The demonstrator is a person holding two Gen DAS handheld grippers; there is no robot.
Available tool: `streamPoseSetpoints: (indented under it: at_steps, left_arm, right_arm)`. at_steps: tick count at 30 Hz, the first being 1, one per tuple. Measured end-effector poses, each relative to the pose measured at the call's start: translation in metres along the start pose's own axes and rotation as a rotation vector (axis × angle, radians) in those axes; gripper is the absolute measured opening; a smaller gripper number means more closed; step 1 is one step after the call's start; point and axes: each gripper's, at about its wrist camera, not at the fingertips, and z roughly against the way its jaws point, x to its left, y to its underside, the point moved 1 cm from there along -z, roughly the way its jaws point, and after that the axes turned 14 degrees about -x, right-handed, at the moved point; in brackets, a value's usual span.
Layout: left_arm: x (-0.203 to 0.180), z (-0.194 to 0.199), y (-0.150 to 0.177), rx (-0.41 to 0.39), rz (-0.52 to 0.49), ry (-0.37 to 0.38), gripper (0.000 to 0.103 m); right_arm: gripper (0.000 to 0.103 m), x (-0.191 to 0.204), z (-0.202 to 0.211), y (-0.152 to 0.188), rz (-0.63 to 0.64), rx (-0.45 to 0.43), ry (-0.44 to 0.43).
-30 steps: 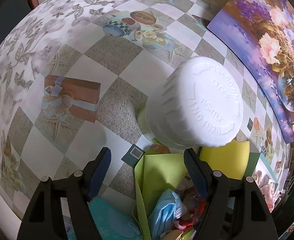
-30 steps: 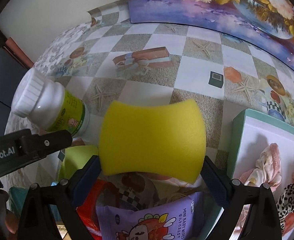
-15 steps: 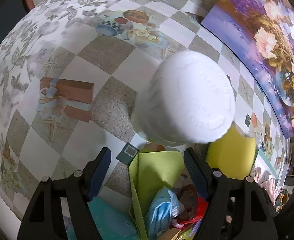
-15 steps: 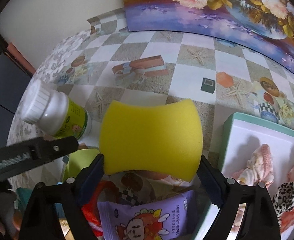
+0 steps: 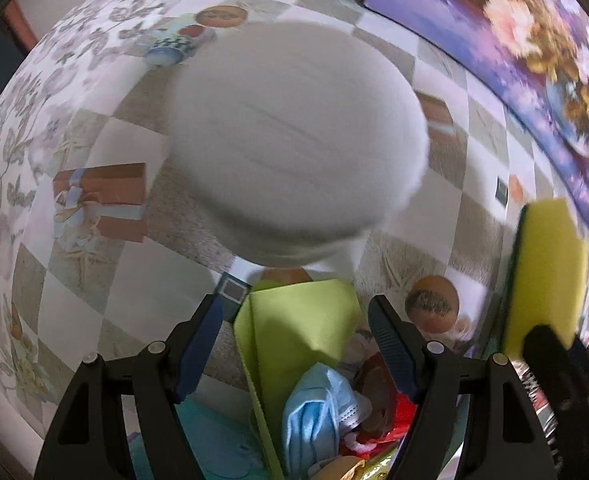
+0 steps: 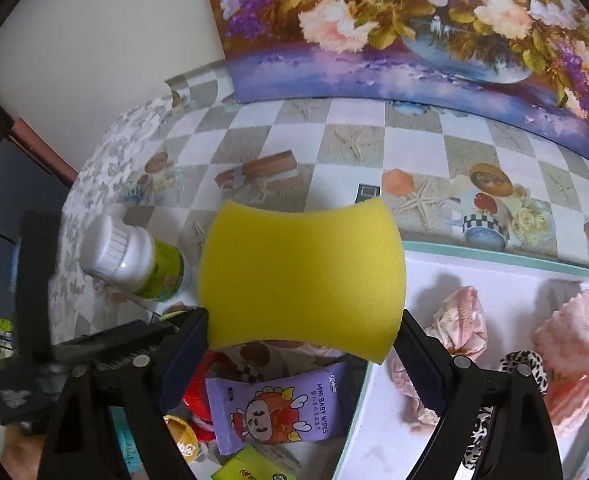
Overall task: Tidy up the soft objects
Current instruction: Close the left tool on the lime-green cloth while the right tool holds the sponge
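My right gripper [image 6: 300, 320] is shut on a yellow sponge [image 6: 302, 272] and holds it above the checked tablecloth; the left wrist view shows the same sponge [image 5: 546, 272] at the far right. A white-capped bottle with a green label [image 6: 134, 260] stands upright to the sponge's left. My left gripper [image 5: 294, 306] points down with its jaws open and nothing between them. The bottle's cap [image 5: 294, 148] fills that view, large and blurred, just beyond the fingertips. Under the left gripper lie a green folded cloth [image 5: 302, 320] and a blue face mask [image 5: 318, 408].
A white tray with a teal rim [image 6: 494, 256] at the right holds pink scrunchies [image 6: 462, 320] and a leopard-print band [image 6: 522, 364]. A purple baby wipes pack [image 6: 278, 408] lies below the sponge. A flower painting [image 6: 414, 40] leans at the table's back edge.
My right gripper has risen with the sponge, which has gone to the right in the left wrist view. My left gripper has closed in on the bottle; its cap looms larger and blurred.
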Motion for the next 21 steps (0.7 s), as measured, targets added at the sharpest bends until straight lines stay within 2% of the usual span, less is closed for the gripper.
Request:
streamPoseSetpoints:
  at_steps: [5, 8, 10, 11, 13, 18, 21]
  left_arm:
    - [-0.018, -0.007, 0.002, 0.005, -0.070, -0.030, 0.065]
    - [-0.024, -0.007, 0.003, -0.003, -0.098, -0.040, 0.055]
    - [-0.028, -0.006, 0.004, -0.012, -0.114, -0.046, 0.036]
    - [-0.031, -0.006, 0.004, -0.018, -0.116, -0.041, 0.032]
    - [-0.035, -0.006, 0.004, -0.025, -0.109, -0.019, 0.014]
    - [-0.034, 0.000, 0.007, -0.047, -0.069, 0.037, 0.007]
    - [-0.033, 0.017, 0.001, -0.096, -0.055, 0.058, 0.007]
  right_arm:
    - [0.091, -0.001, 0.000, 0.000, -0.004, 0.002, -0.003]
    - [0.091, -0.001, 0.000, 0.000, -0.006, 0.002, -0.005]
    - [0.091, -0.001, 0.001, 0.000, -0.008, -0.001, -0.005]
    - [0.091, -0.002, 0.001, 0.000, -0.009, -0.003, -0.004]
    - [0.091, -0.002, 0.002, 0.000, -0.014, -0.005, -0.005]
    - [0.091, -0.005, 0.005, -0.002, -0.023, -0.011, -0.005]
    - [0.091, -0.006, 0.008, -0.004, -0.026, -0.019, -0.006]
